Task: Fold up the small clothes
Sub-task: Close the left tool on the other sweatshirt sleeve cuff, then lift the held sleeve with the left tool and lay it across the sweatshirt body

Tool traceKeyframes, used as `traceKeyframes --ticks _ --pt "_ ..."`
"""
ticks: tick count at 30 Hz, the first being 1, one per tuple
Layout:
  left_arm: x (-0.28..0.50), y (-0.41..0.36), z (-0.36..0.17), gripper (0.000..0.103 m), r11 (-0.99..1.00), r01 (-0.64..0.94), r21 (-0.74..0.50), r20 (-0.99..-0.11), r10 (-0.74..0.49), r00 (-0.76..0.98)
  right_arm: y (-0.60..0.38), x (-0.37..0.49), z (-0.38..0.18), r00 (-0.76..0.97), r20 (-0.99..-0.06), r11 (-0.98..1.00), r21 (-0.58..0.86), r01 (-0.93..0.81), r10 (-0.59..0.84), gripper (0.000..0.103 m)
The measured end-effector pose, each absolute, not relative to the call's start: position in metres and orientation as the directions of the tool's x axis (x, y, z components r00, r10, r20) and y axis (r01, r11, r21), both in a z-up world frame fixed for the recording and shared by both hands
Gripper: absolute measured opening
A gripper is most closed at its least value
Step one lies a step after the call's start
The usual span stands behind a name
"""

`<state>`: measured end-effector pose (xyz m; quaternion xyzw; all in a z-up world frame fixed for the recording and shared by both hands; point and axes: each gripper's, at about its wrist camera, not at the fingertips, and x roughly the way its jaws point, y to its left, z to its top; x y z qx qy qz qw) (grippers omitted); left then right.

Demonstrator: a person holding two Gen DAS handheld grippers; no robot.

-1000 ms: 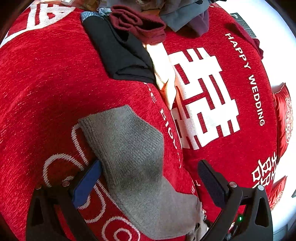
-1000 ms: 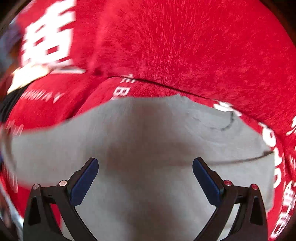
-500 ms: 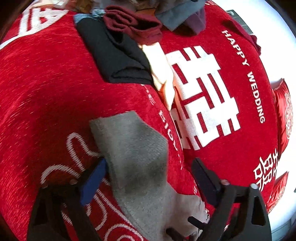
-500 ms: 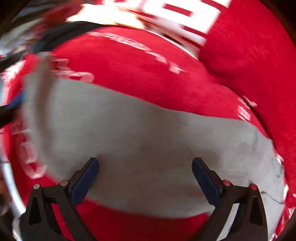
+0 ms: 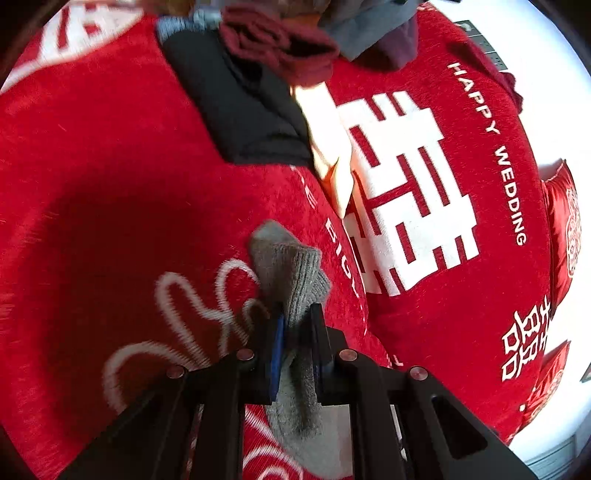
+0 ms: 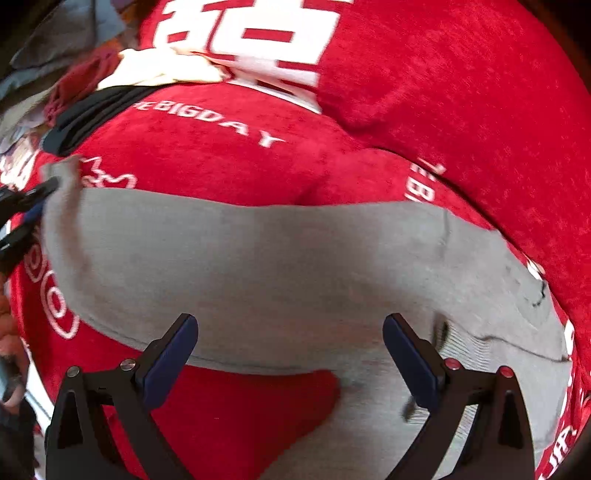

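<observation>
A grey knitted garment (image 6: 280, 273) lies spread across the red blanket (image 6: 461, 92). My left gripper (image 5: 297, 325) is shut on one end of the garment (image 5: 291, 273), which bunches up between its blue pads. That gripper also shows at the left edge of the right wrist view (image 6: 35, 201), pinching the garment's corner. My right gripper (image 6: 291, 350) is open and empty, its fingers hovering just above the garment's near edge.
A pile of other clothes lies at the far side: a black piece (image 5: 243, 107), a maroon piece (image 5: 280, 48), a cream piece (image 5: 328, 147) and a grey-blue piece (image 5: 369, 26). A red cushion (image 5: 565, 229) sits at the right, past the blanket's edge.
My left gripper has closed on the end of the grey garment, which has bunched up. My right gripper has swung so the garment now stretches across its view.
</observation>
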<state>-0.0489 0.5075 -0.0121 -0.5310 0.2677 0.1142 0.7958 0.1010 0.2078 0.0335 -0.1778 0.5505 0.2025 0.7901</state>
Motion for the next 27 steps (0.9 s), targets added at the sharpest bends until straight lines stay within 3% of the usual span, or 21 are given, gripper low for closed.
traceKeyframes --ticks 7,11,16,18,20,23,27 --pt "-0.112 0.516 0.01 0.014 0.368 -0.525 -0.767 -0.548 0.051 0.835 0.203 0.108 0.027 0.296 -0.95 0.88 -0.054 -0.472 0.101 0.1" --pt "-0.102 0.523 -0.011 0.014 0.347 -0.585 -0.733 -0.627 -0.011 0.779 0.218 0.098 0.028 0.299 -0.948 0.853 -0.062 -0.518 0.112 0.1" --pt "-0.084 0.501 -0.013 0.015 0.388 -0.558 -0.734 -0.626 -0.065 0.777 0.232 0.083 0.034 0.329 -0.938 0.815 -0.105 -0.57 0.11 0.1" --pt "-0.08 0.494 -0.015 0.07 0.383 -0.537 -0.752 -0.606 -0.079 0.792 0.231 0.081 0.034 0.326 -0.939 0.814 -0.103 -0.572 0.111 0.1" --pt "-0.083 0.488 -0.008 0.087 0.376 -0.506 -0.776 -0.561 -0.047 0.826 0.228 0.08 0.034 0.323 -0.94 0.817 -0.099 -0.567 0.109 0.1" --pt "-0.077 0.479 -0.001 0.086 0.413 -0.54 -0.733 -0.595 -0.005 0.804 0.22 0.079 0.034 0.318 -0.942 0.829 -0.096 -0.551 0.103 0.1" --pt "-0.084 0.485 -0.01 0.065 0.369 -0.532 -0.762 -0.575 -0.007 0.818 0.208 0.081 0.034 0.314 -0.944 0.843 -0.088 -0.53 0.099 0.1"
